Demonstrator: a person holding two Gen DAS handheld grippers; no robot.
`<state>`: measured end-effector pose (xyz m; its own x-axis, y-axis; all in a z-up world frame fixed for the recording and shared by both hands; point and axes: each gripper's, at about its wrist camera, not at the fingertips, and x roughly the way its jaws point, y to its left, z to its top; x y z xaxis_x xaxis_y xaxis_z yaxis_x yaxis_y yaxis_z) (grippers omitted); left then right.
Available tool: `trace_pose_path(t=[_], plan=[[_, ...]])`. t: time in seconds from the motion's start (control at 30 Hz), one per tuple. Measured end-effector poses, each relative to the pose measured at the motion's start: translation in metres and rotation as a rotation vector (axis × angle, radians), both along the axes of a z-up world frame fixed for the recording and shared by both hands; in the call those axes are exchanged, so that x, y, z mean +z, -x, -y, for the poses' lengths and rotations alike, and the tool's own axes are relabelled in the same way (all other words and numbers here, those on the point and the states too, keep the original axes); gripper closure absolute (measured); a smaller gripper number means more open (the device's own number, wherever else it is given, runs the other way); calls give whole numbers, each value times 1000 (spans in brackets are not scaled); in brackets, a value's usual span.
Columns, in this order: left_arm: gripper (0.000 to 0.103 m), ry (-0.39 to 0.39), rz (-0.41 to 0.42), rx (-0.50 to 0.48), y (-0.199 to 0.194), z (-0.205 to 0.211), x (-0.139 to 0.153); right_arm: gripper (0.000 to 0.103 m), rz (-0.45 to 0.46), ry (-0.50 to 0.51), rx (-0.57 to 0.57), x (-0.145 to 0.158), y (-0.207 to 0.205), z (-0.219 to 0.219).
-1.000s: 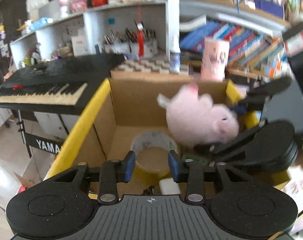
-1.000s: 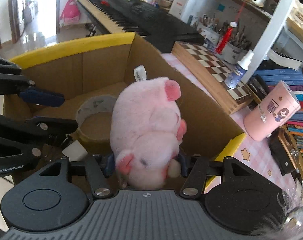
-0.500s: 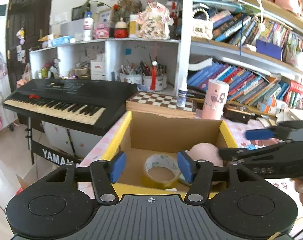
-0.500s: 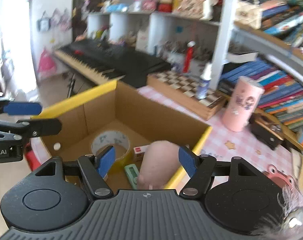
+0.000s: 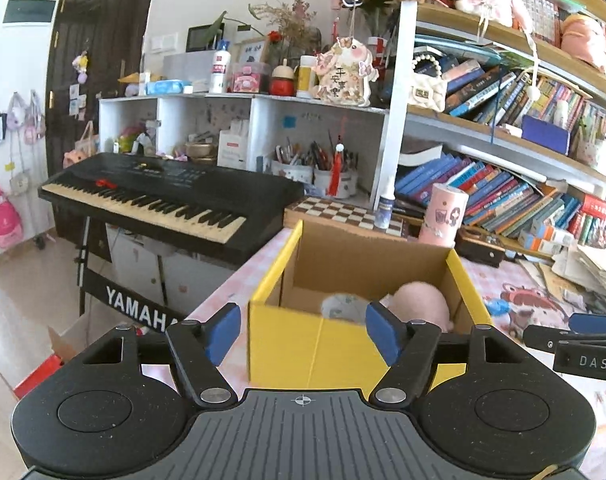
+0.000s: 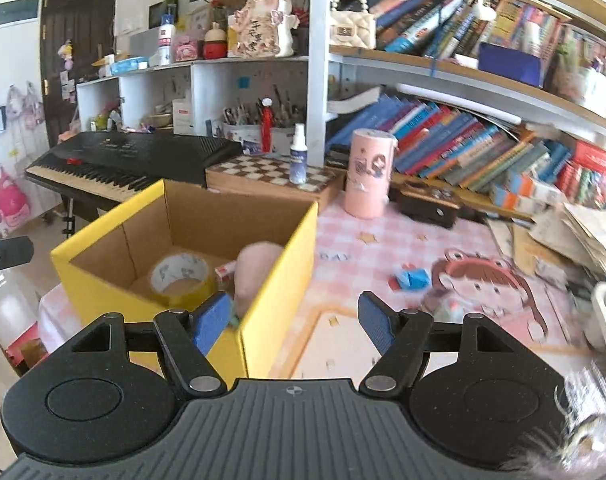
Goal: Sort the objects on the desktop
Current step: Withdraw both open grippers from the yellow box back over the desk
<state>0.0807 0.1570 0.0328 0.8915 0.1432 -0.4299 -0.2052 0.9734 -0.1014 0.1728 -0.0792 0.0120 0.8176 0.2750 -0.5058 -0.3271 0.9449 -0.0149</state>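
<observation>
A yellow-edged cardboard box (image 5: pixel 315 344) (image 6: pixel 279 248) stands on the pink checked tablecloth. Inside it lie a pink plush pig (image 5: pixel 421 304) (image 6: pixel 255 276), a roll of tape (image 6: pixel 181 276) (image 5: pixel 341 307) and a small red-and-white box (image 6: pixel 226 270). My left gripper (image 5: pixel 303 334) hovers in front of the box's near wall, its jaws still opening with nothing between them. My right gripper (image 6: pixel 291 322) hangs over the box's right corner, open and empty. A blue and red object (image 6: pixel 411 278) lies on the cloth to the right of the box.
A chessboard (image 6: pixel 267 176) with a spray bottle (image 6: pixel 298 156) and a pink cylinder (image 6: pixel 369 174) stand behind the box. A black keyboard (image 5: pixel 163 200) sits to the left. Bookshelves (image 6: pixel 463 140) fill the back; paper stacks (image 6: pixel 575 232) lie at the right.
The right gripper let go of the plush pig, which now lies in the box. Both grippers drew back and up from the box, and their jaws widened.
</observation>
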Motion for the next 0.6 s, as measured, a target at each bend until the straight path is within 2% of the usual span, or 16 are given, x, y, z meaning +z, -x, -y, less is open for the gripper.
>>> trace_pose_path(t=[0.33, 0.6], plan=[[30, -11, -49, -61, 49, 10, -14, 28, -30, 39, -32, -16, 71, -5], [29, -21, -137, -139, 68, 25, -32, 20, -75, 107, -24, -37, 114, -14]])
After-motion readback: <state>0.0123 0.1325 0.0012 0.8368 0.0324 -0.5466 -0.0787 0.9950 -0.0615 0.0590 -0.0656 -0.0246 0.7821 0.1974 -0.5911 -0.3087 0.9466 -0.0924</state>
